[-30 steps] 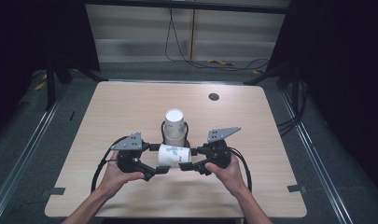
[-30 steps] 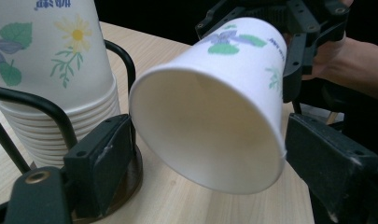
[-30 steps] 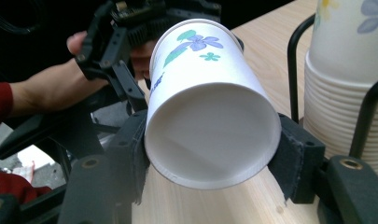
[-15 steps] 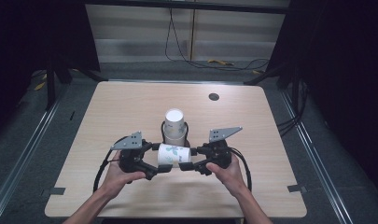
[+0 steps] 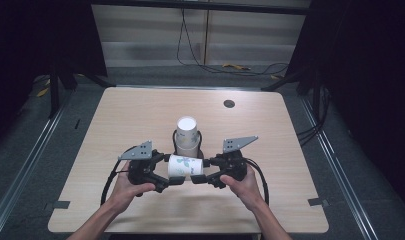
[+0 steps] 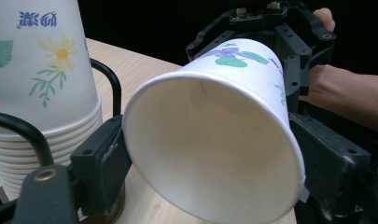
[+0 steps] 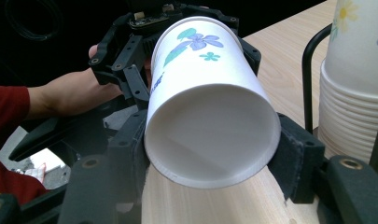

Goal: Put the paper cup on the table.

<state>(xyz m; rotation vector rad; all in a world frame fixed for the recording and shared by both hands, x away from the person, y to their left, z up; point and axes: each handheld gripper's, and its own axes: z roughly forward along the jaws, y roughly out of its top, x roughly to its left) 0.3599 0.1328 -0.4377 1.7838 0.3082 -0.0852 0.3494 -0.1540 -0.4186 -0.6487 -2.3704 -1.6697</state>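
Note:
A white paper cup (image 5: 185, 166) printed with flowers lies on its side just above the table, held between both grippers. My left gripper (image 5: 172, 175) is shut on its rim end; the open mouth (image 6: 210, 149) faces me in the left gripper view, with a jaw pressed on each side. My right gripper (image 5: 202, 172) is shut on the base end; the cup's recessed bottom (image 7: 210, 135) faces me in the right gripper view. Just behind stands an upside-down stack of matching cups (image 5: 186, 132) in a black wire holder (image 6: 107, 79).
The wooden table (image 5: 130, 120) has a small dark round hole (image 5: 229, 104) at the back right. Tape marks (image 5: 57, 205) sit near the front corners. Cables (image 5: 230, 65) lie on the floor beyond the far edge.

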